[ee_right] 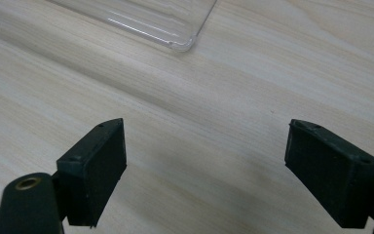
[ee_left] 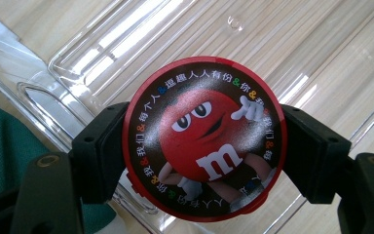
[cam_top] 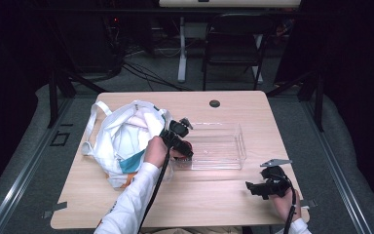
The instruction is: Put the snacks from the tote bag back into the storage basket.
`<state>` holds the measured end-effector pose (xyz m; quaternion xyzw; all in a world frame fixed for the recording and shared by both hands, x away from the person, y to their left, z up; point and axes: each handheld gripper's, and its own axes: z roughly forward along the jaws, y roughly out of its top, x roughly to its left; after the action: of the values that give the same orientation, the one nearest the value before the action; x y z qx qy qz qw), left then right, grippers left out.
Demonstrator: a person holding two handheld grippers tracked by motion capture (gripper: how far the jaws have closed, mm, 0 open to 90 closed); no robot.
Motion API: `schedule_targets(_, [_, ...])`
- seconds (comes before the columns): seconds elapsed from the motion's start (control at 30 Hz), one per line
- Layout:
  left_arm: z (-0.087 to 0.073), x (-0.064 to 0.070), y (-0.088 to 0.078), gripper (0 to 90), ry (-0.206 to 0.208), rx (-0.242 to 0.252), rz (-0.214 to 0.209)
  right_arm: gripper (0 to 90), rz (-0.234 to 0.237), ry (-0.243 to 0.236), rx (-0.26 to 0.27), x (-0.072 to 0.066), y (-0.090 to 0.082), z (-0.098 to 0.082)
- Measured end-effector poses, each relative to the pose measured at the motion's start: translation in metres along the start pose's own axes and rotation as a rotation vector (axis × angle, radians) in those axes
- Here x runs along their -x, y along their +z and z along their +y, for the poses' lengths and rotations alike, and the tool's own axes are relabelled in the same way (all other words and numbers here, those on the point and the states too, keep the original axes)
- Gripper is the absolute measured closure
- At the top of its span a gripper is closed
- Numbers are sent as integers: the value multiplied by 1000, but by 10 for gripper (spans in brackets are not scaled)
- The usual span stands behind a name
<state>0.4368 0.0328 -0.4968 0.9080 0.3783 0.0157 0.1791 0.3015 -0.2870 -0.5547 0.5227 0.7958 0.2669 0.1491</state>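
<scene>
Wooden table (cam_top: pixel 224 195): one clear bin (cam_top: pixel 224 146), one bag (cam_top: pixel 121 141), one tin (ee_left: pixel 203 139).

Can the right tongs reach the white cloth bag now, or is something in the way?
Probably not directly. The right tongs are open at the near right of the wooden table; the white cloth bag lies at the far left. The left tongs, shut on a round red candy tin, and the clear plastic tray lie between.
</scene>
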Motion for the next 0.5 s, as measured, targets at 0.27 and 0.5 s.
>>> schedule_targets(0.27, [0,-1,0,258,18,-5,-7,148,1,-5,0,1,1,0])
schedule_targets(0.5, [2,3,-5,233,20,17,-11,148,7,-2,4,2,-1,-1])
